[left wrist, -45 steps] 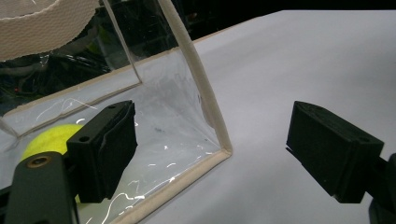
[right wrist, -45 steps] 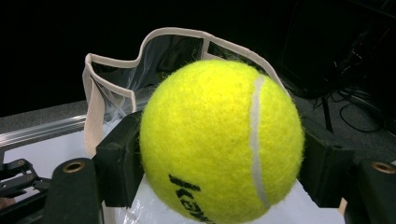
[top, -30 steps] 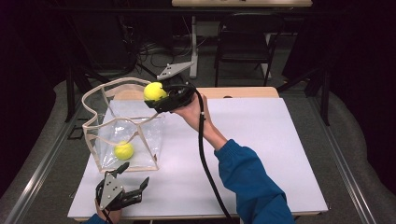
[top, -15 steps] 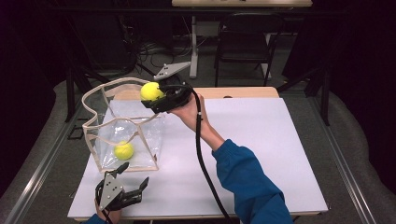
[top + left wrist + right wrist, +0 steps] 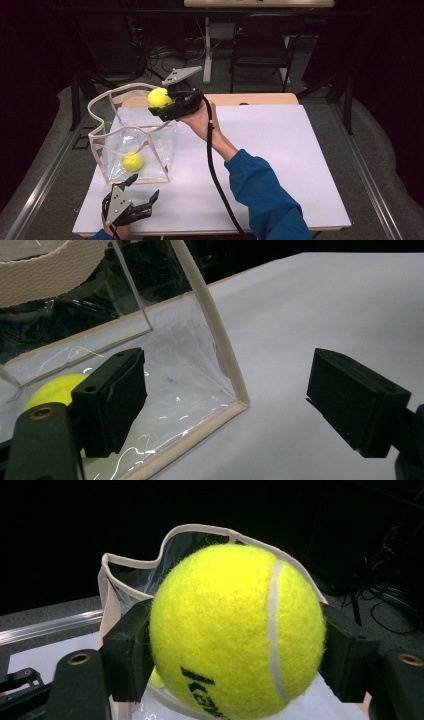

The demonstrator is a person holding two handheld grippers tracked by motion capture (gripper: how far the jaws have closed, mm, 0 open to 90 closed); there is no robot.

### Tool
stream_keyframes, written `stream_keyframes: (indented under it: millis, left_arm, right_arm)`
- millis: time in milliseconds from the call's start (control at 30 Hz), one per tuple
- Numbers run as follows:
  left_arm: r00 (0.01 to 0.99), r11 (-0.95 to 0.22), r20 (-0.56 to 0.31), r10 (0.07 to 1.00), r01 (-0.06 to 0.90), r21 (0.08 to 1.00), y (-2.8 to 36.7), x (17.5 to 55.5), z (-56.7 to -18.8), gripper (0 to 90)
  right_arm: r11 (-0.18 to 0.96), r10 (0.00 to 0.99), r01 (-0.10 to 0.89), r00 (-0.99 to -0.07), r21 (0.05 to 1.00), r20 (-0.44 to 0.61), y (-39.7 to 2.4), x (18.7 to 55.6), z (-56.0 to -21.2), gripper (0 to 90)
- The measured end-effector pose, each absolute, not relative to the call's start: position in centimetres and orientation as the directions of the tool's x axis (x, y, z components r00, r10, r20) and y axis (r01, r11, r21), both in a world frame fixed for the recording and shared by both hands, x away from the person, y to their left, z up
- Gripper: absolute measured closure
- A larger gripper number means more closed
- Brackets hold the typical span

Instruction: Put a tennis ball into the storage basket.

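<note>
A clear plastic bag [image 5: 150,145] with beige trim stands open at the table's left. One yellow tennis ball [image 5: 132,161] lies on its bottom. My right gripper [image 5: 161,102] hovers over the bag's far right rim, shut on a second tennis ball [image 5: 159,98]. In the right gripper view this ball [image 5: 235,630] sits squeezed between the jaws of the right gripper [image 5: 235,645], with the bag's rim [image 5: 130,562] behind it. My left gripper [image 5: 144,186] rests open near the table's front edge, just before the bag. In its own view the left gripper [image 5: 232,405] straddles the bag's near corner [image 5: 235,395] without touching it, and the inner ball [image 5: 55,387] shows through the plastic.
The white tabletop [image 5: 280,150] stretches wide to the right of the bag. The right gripper's black cable [image 5: 215,170] trails across it toward the front edge. A dark chair [image 5: 260,55] and desk legs stand beyond the far edge.
</note>
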State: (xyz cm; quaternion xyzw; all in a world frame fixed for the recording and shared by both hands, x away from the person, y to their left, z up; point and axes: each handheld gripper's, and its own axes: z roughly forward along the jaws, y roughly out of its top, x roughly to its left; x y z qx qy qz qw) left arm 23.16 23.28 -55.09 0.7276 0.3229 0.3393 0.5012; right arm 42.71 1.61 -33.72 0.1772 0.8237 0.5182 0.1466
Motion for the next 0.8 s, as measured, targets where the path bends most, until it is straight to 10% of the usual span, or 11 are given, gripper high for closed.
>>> stream_keyframes:
  millis: [800]
  left_arm:
    - [0.562,-0.286,0.167,0.81,0.13,0.949,23.3,23.2,-55.1,15.9]
  right_arm:
    - [0.408,0.436,0.144,-0.898,0.902,-0.053,2.9,42.8,-34.2,26.3]
